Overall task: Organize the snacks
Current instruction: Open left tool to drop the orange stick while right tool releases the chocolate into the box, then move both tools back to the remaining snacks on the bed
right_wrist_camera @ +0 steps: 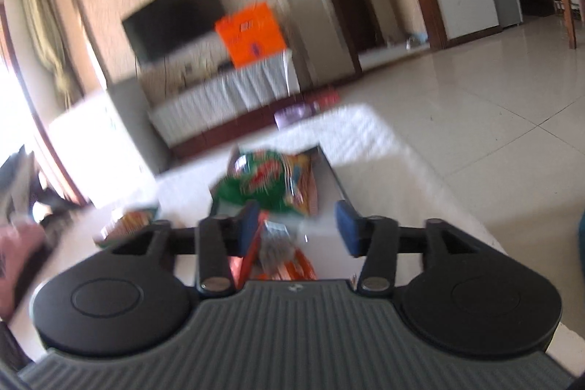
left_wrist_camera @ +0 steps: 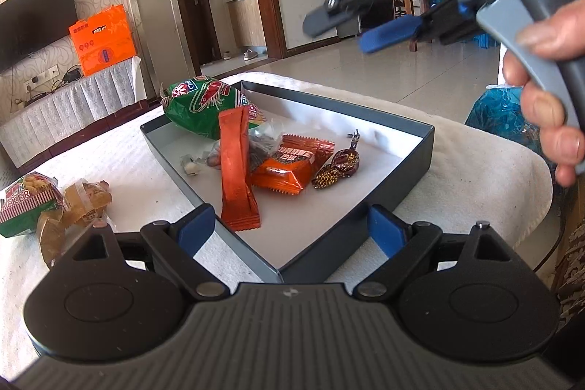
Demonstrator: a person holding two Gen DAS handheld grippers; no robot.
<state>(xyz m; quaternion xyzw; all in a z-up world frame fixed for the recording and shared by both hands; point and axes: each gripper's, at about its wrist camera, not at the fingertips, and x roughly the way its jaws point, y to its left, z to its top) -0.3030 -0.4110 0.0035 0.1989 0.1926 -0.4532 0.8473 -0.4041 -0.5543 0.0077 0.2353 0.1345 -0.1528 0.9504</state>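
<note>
A living room with a wall TV (left_wrist_camera: 34,21) and tiled floor; in front, a table under a white cloth (left_wrist_camera: 120,148). On it sits a dark tray (left_wrist_camera: 409,156) holding a green bag (left_wrist_camera: 204,105), a long orange stick pack (left_wrist_camera: 237,170), an orange packet (left_wrist_camera: 289,167) and wrapped candies (left_wrist_camera: 336,167). Left of the tray lie a cracker bag (left_wrist_camera: 25,203) and small cakes (left_wrist_camera: 80,203). The left gripper (left_wrist_camera: 292,233) is spread wide astride the tray's near corner. The right gripper (left_wrist_camera: 351,24) hangs above the tray, its jaws apart and, as far as the blur allows, empty.
</note>
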